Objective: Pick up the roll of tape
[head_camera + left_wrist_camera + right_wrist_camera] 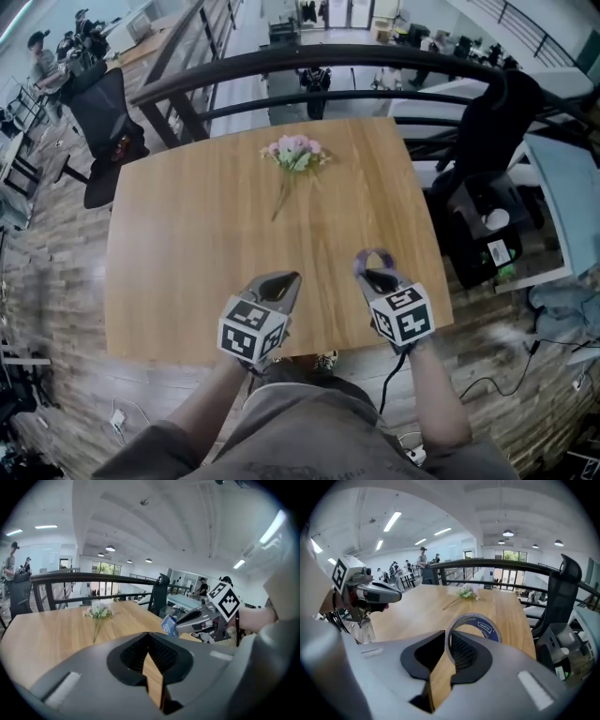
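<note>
- The left gripper is held over the near edge of the table, at 6 o'clock from the table's middle, and points toward 12 o'clock.
- Left gripper state: its own view shows the two black pads meeting at the tips. Nothing is between them, and only a thin wedge of tabletop shows lower down.
- The right gripper is at about 4 o'clock from the table's middle. It points forward and down, side by side with the left one and well apart from it.
- Right gripper state: the jaws stand narrowly apart, clamped on the wall of the roll of tape. One pad is inside the ring and one outside.
- Location of the roll of tape: it stands upright at the right gripper's tips, over the table's near right part. The blue printed face is turned toward 3 o'clock in the right gripper view.
- Both forearms enter the head view from 6 o'clock, and each marker cube faces the camera.
- In the head view the gripper bodies cover the pads, and only the top arc of the roll shows.
- In the right gripper view the jaws cut off the lower half of the ring.
- The left gripper view alone shows the roll from the side. It is a small blue patch at 3 o'clock that appears clear of the tabletop.
- The flowers lie at 12 o'clock on the table, well apart from both grippers.
</note>
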